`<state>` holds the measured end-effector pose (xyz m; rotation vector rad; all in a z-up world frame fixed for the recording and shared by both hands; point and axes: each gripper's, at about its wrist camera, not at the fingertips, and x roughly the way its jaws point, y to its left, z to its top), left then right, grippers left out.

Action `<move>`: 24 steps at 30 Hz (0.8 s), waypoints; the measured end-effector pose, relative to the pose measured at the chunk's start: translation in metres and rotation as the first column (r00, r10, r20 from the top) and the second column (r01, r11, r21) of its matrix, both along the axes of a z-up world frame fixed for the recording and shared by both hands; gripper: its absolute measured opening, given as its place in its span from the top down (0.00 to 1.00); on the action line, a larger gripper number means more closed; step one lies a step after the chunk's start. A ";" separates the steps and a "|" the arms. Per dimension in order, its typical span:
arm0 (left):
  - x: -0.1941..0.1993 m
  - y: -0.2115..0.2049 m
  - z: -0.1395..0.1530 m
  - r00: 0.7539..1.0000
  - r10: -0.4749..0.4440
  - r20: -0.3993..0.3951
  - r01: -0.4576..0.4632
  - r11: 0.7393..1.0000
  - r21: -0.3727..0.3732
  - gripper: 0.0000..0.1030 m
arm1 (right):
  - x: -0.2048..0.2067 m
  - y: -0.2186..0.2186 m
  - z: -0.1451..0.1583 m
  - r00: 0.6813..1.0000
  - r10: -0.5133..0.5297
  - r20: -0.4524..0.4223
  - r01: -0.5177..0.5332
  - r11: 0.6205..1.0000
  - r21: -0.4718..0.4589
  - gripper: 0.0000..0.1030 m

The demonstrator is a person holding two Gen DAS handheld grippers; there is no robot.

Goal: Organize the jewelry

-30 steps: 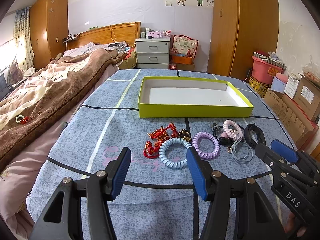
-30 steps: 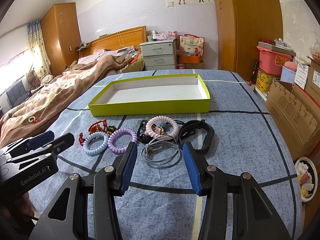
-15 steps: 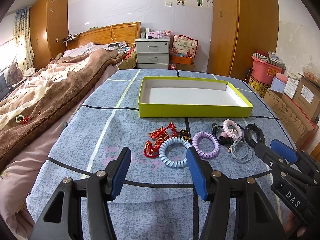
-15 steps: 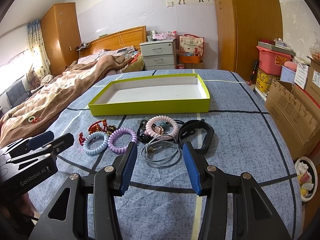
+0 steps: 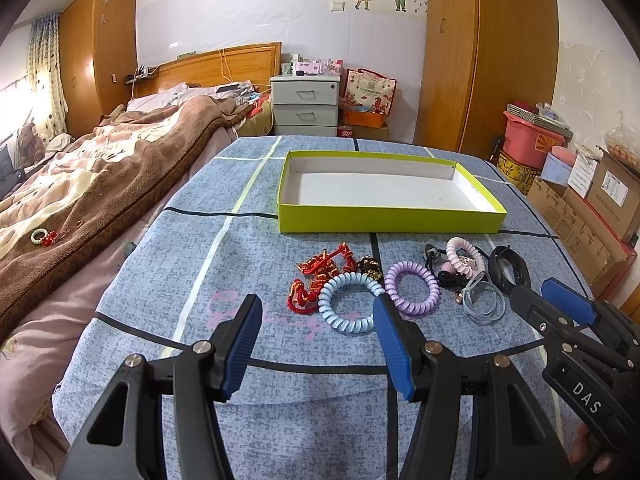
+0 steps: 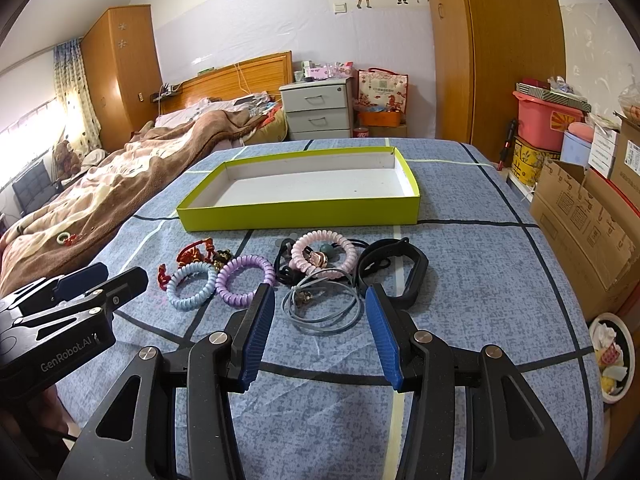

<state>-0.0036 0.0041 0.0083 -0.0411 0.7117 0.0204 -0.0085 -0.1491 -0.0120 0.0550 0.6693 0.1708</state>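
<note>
An empty yellow-green box (image 5: pixel 390 222) (image 6: pixel 300 214) lies on the blue tablecloth. In front of it lie a red knotted bracelet (image 5: pixel 320 276) (image 6: pixel 194 254), a light-blue spiral band (image 5: pixel 349 302) (image 6: pixel 191 285), a purple spiral band (image 5: pixel 412 288) (image 6: pixel 245 280), a pink spiral band (image 5: pixel 462 254) (image 6: pixel 323 255), a grey cord loop (image 5: pixel 482 300) (image 6: pixel 322 304) and a black wristband (image 5: pixel 510 270) (image 6: pixel 394 270). My left gripper (image 5: pixel 316 330) is open and empty, just short of the light-blue band. My right gripper (image 6: pixel 320 320) is open and empty, with the grey cord loop between its fingertips.
A bed with a brown blanket (image 5: pixel 92 184) borders the table's left side. Cardboard boxes (image 6: pixel 588 224) and a pink bin (image 5: pixel 528 136) stand on the right. A grey drawer unit (image 5: pixel 306 104) and a wooden wardrobe (image 5: pixel 484 56) stand behind. A small bracelet (image 5: pixel 42 237) lies on the blanket.
</note>
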 end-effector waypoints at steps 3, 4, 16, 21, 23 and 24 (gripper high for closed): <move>0.001 0.002 -0.002 1.000 -0.001 -0.001 0.001 1.000 -0.001 0.42 | 0.000 0.000 0.000 1.000 0.001 0.000 -0.001 1.000 -0.001 0.53; 0.000 0.002 -0.002 1.000 -0.002 -0.001 0.002 1.000 -0.002 0.42 | 0.000 0.000 0.000 1.000 0.001 0.000 -0.001 1.000 0.000 0.53; 0.000 0.003 -0.003 1.000 0.000 0.002 0.000 1.000 0.000 0.42 | 0.000 0.000 0.000 1.000 0.003 0.000 -0.003 1.000 -0.003 0.53; 0.001 0.004 -0.003 1.000 0.001 0.001 -0.001 1.000 0.001 0.42 | 0.000 0.000 0.000 1.000 0.001 0.001 -0.001 1.000 -0.004 0.53; 0.001 0.005 -0.004 1.000 0.002 0.002 -0.002 1.000 0.004 0.42 | 0.001 0.000 0.000 1.000 0.001 0.002 -0.001 1.000 -0.007 0.53; 0.001 0.006 -0.004 1.000 0.004 0.002 -0.004 1.000 0.004 0.42 | 0.001 0.001 0.000 1.000 0.001 0.002 -0.001 1.000 -0.007 0.53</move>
